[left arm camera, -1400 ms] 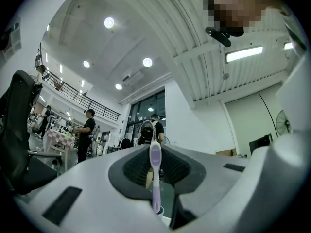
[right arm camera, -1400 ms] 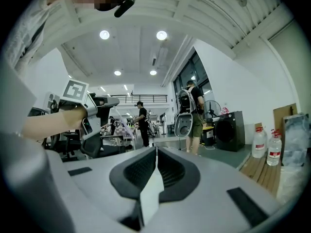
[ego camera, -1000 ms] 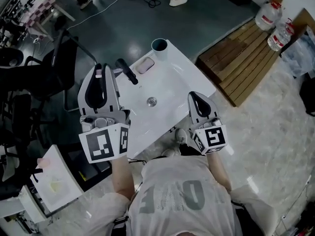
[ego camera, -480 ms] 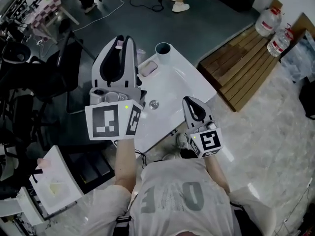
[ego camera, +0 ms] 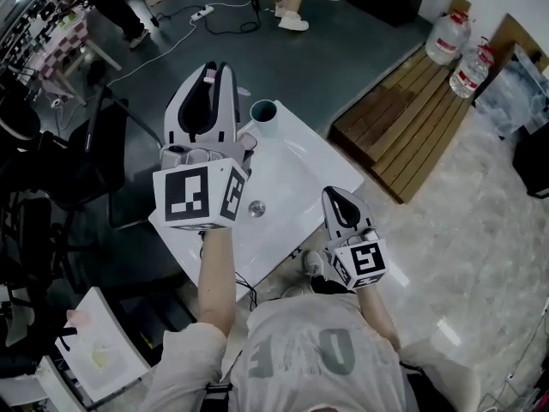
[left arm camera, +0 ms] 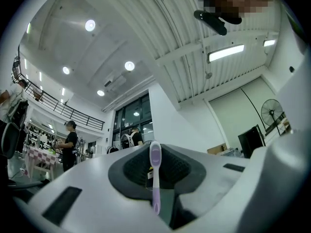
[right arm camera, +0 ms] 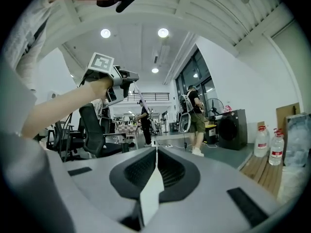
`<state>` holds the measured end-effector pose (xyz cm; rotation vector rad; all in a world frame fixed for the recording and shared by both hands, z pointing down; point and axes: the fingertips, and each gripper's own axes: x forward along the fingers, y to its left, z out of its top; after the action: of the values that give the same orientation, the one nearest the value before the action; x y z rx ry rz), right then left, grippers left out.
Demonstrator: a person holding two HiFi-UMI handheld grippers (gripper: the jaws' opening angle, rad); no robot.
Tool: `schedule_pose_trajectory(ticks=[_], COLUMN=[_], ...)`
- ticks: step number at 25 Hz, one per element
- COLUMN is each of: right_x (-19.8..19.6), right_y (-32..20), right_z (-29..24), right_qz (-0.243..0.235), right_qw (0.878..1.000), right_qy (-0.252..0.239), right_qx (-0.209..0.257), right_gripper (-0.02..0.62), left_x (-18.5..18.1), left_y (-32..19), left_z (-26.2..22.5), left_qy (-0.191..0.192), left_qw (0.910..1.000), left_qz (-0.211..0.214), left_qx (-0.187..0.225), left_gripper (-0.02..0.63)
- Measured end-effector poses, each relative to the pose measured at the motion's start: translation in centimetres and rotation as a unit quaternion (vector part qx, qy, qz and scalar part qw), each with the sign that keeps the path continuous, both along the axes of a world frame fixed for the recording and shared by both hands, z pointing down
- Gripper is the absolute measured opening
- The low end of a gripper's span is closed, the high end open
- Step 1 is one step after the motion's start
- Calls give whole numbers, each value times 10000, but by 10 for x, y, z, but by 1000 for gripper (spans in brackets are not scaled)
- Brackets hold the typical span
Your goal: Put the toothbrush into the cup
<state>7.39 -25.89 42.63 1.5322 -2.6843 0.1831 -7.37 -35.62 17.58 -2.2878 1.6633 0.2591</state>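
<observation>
Your left claw (left arm camera: 154,152) is clenched on the toothbrush (left arm camera: 155,178), pinching the lilac handle between the pads so it stands on end along the jaws, one rounded end poking past the tips. Held lengthwise like that, it looks ready to go end-first into the cup (ego camera: 264,114), which stands at the far corner of the white basin top (ego camera: 300,166), at about four o'clock from the claw's tips in the head view. Your right claw (ego camera: 336,194) hangs at the basin's five o'clock edge, jaws pressed together on nothing, probably parked clear of the work.

From above, the left claw's body covers nearly all of the brush; only a pale tip shows. The left gripper view tilts up at the ceiling, so the cup is missing there. Which end carries bristles, I cannot tell.
</observation>
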Motion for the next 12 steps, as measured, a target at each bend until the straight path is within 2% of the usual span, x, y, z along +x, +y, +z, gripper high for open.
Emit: schedule_pose_trajectory(ticks=[5,12], right_x=[12,39], right_y=[-5,-10], right_z=[12,37], right_qz=[141,441], right_qw=[9998,9979], right_qy=[37,114], right_qx=[-150,-468], right_gripper=[32,32], left_x=[3,1], left_y=[-42,-98], left_z=[27,82], left_qy=[29,47], left_qw=[9996,9959], left_qz=[19,-69], left_qx=[-271,-896], left_gripper=[72,72])
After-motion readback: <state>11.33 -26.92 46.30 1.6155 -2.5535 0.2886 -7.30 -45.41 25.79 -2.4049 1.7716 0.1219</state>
